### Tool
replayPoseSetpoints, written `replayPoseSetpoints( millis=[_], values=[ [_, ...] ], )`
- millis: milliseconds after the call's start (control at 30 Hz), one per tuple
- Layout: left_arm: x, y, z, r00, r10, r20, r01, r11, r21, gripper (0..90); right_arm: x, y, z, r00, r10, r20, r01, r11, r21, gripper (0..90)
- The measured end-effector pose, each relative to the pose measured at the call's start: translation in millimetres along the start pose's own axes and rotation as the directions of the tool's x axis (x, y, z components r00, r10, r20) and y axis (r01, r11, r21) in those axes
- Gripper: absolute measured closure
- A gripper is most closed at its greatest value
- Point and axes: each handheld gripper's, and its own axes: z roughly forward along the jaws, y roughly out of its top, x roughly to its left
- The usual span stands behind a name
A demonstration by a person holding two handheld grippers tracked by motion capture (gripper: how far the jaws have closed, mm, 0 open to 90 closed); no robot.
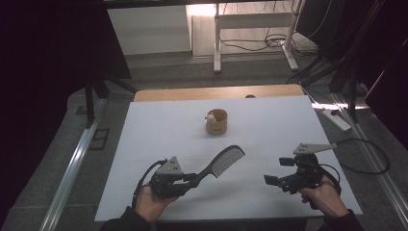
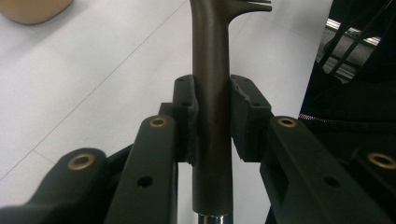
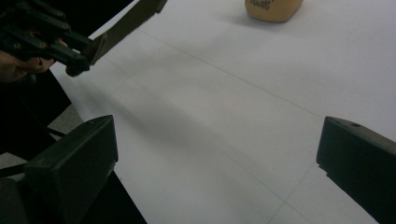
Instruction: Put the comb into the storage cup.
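A dark comb [image 1: 222, 161] with a long handle hangs above the white table [image 1: 159, 125], its teeth toward the far right. My left gripper [image 1: 192, 179] is shut on the comb handle [image 2: 211, 116], both pads pressed against its sides. My right gripper [image 1: 278, 171] stands open at the front right of the table, with nothing between its jaws; its fingertips [image 3: 84, 154] frame bare table top. A small tan cup [image 1: 216, 121] with a white item at its rim stands upright near the table's middle, farther back. The cup [image 3: 273, 10] also appears at the top of the right gripper view.
The white table top sits on a wooden desk [image 1: 216, 92]. Beyond it stand a white frame [image 1: 252, 29] and cables on the floor. A power strip [image 1: 337, 120] lies on the floor to the right. Dark panels flank both sides.
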Motion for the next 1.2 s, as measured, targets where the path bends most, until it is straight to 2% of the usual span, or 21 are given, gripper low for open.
replayPoseSetpoints(
  millis=[167, 600, 900, 1200],
  values=[
    [0.1, -0.3, 1.6, 1.0, 0.007, 0.007, -0.007, 0.9999, 0.009, 72.3, -1.3, 7.2, 5.3, 0.9995, 0.025, -0.017, -0.025, 1.0, -0.009, 0.0],
    [-0.1, 0.4, 6.3, 0.9997, 0.009, 0.025, -0.009, 0.9998, 0.015, 72.3, -0.9, 23.8, 19.4, 0.9982, 0.045, -0.04, -0.044, 0.999, 0.023, 0.0],
    [-0.5, 1.0, 8.5, 0.9992, 0.015, 0.036, -0.016, 0.9998, 0.014, 72.3, 1.9, 36.5, 29.1, 0.9939, 0.058, -0.094, -0.054, 0.998, 0.041, 0.0],
    [-1.6, 2.8, 10.7, 0.9986, 0.032, 0.043, -0.033, 0.9994, 0.011, 72.4, 4.4, 49.5, 39.4, 0.9928, 0.07, -0.097, -0.062, 0.995, 0.083, 0.0]
  ],
)
